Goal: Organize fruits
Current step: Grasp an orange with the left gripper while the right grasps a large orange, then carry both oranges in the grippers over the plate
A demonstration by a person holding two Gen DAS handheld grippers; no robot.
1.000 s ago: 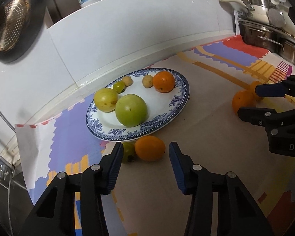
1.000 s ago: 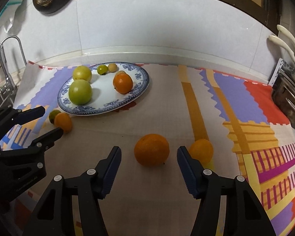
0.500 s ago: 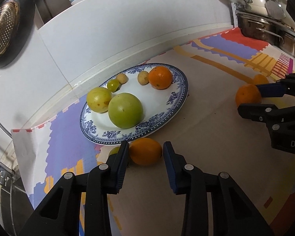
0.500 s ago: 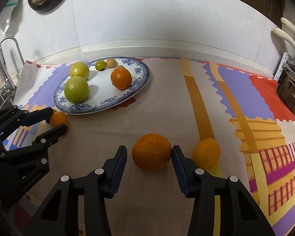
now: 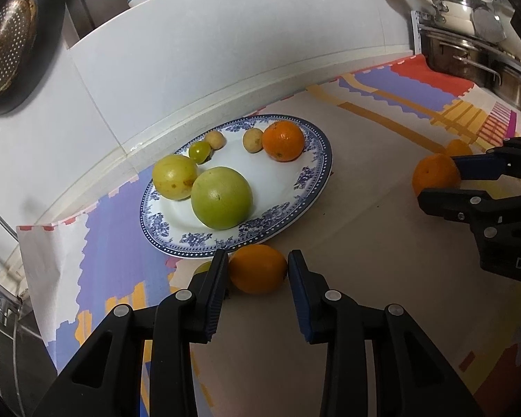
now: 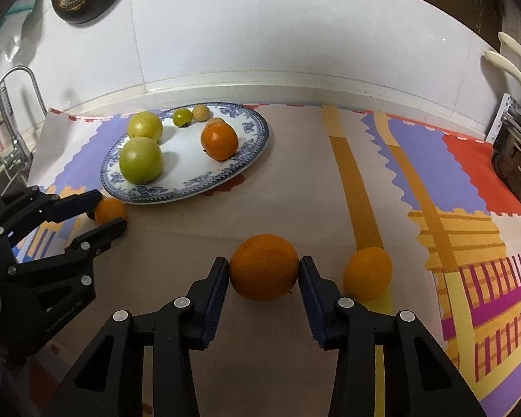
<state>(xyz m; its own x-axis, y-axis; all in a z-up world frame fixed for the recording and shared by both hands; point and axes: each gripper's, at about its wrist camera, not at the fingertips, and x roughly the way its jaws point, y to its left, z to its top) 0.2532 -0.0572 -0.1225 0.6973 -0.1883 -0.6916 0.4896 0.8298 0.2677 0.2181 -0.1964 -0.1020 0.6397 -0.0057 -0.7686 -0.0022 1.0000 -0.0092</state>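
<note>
- Both grippers' jaws have narrowed since a second ago; right gripper (image 6: 263,271) is closing, pads touching the large orange (image 6: 263,267) on the mat (image 6: 295,191).
- Left gripper (image 5: 258,269) is clamping the small orange (image 5: 258,268), lying just beside the plate (image 5: 321,173) rim, dead ahead.

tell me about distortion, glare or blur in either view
Left wrist view: fisheye bends the white backsplash into an arch, corners go black, the green fruit carries a small highlight. Right wrist view: same bowing, nothing blurred, the orange casts only a soft shadow.
</note>
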